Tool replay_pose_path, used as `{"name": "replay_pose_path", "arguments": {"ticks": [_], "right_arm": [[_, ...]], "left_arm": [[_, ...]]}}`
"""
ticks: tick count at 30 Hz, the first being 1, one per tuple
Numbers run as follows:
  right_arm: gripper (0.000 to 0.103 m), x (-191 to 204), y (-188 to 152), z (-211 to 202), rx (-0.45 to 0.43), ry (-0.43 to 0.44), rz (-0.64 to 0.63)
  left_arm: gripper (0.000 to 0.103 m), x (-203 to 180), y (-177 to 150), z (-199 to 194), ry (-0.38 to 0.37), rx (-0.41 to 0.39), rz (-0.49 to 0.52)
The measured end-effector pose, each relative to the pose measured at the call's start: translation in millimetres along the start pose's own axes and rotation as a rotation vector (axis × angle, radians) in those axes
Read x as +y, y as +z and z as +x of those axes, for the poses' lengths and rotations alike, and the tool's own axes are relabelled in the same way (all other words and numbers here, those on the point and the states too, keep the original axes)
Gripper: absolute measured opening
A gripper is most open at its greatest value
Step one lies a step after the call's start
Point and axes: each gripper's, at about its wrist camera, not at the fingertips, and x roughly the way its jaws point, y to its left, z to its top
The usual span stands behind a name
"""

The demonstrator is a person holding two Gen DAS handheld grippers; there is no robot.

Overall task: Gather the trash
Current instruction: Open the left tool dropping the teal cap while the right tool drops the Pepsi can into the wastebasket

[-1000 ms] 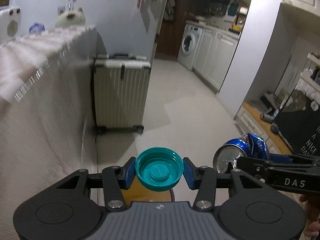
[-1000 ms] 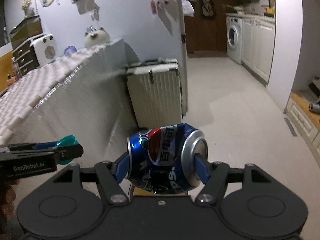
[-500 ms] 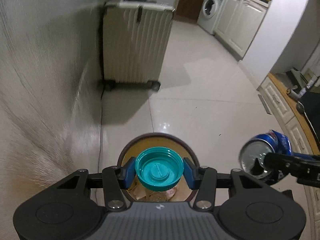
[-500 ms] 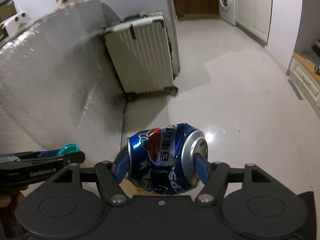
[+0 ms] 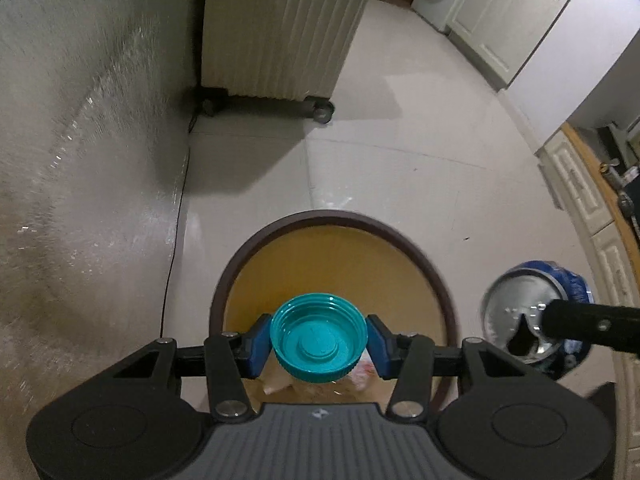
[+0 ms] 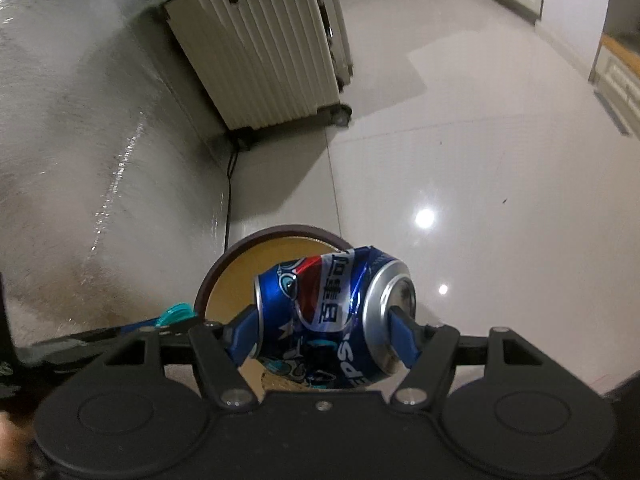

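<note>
Both grippers poised over the bin, each holding trash.

The left gripper clenches the teal cap directly above the bin; the right gripper pinches the crushed can near the rim, so it should centre before letting go.

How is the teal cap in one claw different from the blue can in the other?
The teal cap is small, round and undamaged; the blue can is much bigger and crumpled. The cap shows its open inside; the can lies sideways, gripped end to end. Both are clamped above the brown-rimmed bin.
</note>
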Motion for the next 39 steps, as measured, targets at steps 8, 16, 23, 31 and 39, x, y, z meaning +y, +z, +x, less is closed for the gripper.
{"name": "replay_pose_path", "arguments": {"ticks": [8,16,23,31,39], "right_arm": [[0.069,8,12,51,0.044,0.018,0.027],[0.074,19,24,97,0.091,0.057,0.059],[0.096,17,17,116,0.095,0.042,0.127],[0.096,2,1,106,0.123,0.03,0.126],[0.096,-2,-12,88,0.148,0.018,0.092]], "left_arm": [[0.082,17,-7,24,0.046,0.057,-0.023],[0.084,18,-12,34,0.101,0.135,0.044],[0.097,19,-14,32,0.107,0.158,0.055],[0.103,17,-21,22,0.11,0.183,0.055],[0.103,13,-23,4,0.117,0.177,0.036]]}}
